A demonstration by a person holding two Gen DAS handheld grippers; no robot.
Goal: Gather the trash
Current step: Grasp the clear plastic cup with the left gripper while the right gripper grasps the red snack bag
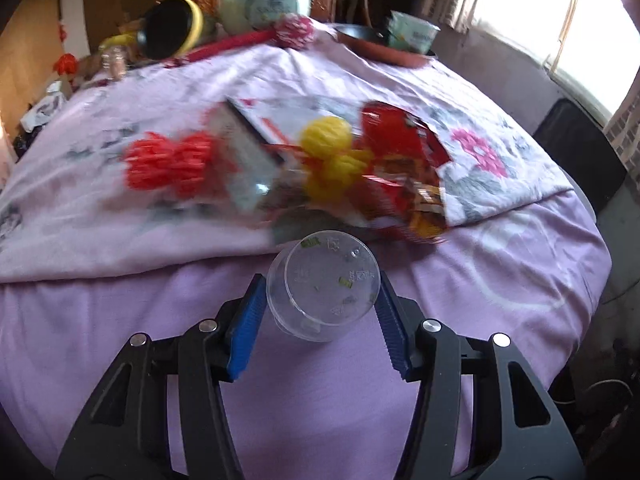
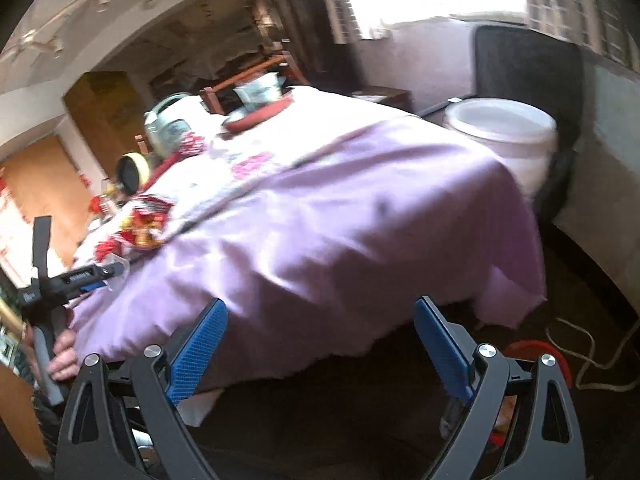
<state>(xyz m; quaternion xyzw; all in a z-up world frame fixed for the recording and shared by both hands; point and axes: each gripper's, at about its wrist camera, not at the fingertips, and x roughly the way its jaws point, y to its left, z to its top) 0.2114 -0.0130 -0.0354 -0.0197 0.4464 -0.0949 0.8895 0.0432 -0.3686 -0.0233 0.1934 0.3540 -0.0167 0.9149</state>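
Your left gripper (image 1: 322, 304) has its jaws half-closed against the clear plastic cup (image 1: 324, 286) below the red snack wrapper (image 1: 404, 164); lift it next, while your right gripper (image 2: 320, 346) gapes empty.

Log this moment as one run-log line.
left gripper: shut on cup | right gripper: open, empty | wrapper: on table

Table (image 1: 120, 360), lilac cloth (image 1: 500, 264), blurred wrappers (image 1: 404, 168)
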